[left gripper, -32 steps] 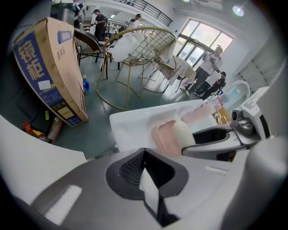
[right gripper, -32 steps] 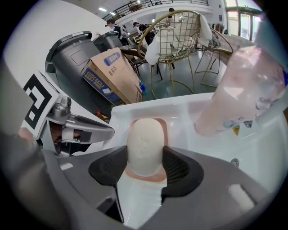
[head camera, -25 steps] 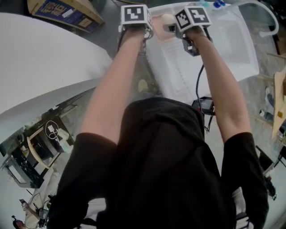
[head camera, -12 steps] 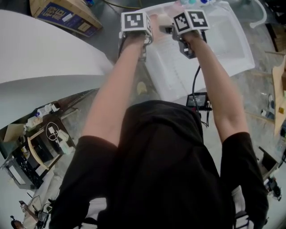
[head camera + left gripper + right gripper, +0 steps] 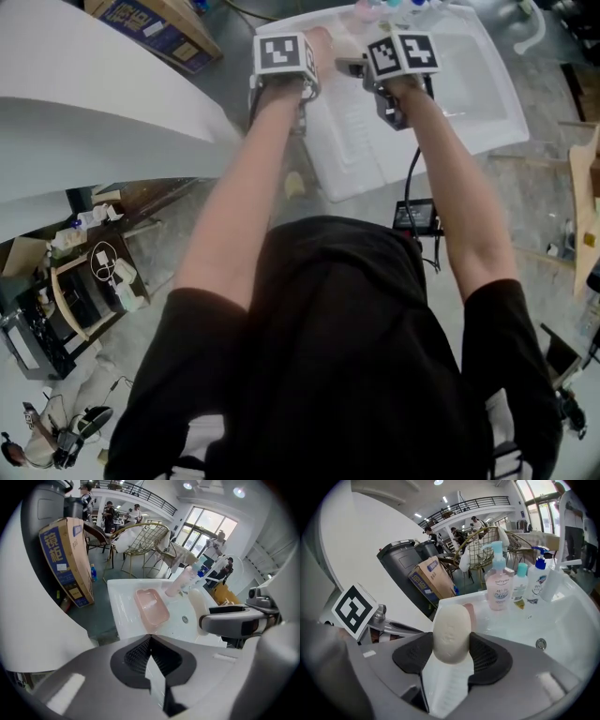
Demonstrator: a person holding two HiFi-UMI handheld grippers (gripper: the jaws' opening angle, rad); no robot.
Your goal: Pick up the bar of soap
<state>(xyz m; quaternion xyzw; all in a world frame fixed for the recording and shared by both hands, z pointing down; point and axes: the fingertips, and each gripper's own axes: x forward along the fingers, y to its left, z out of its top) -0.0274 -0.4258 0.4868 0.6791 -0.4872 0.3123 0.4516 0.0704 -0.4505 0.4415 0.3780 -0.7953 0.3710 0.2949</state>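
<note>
A white sink (image 5: 562, 620) lies under both grippers. At its back stand a pink pump bottle (image 5: 497, 590) and two smaller bottles (image 5: 519, 585) (image 5: 538, 581). A pink soap dish (image 5: 152, 607) sits on the sink's left side, and a cardboard box (image 5: 431, 581) leans beyond it on the floor. Nothing stands between the grippers and the basin.

In the head view both forearms reach straight forward, side by side, over the sink's near edge.

The left gripper (image 5: 150, 653) has its fingers pressed together with nothing between them. The right gripper (image 5: 451, 651) has its fingers (image 5: 412, 656) clamped on the bar of soap (image 5: 451, 630), held over the ribbed part of the sink. They grip it across its narrow width. Its long axis runs up the right gripper view, and its rounded end stands clear of the pads, toward the soap dish.
</note>
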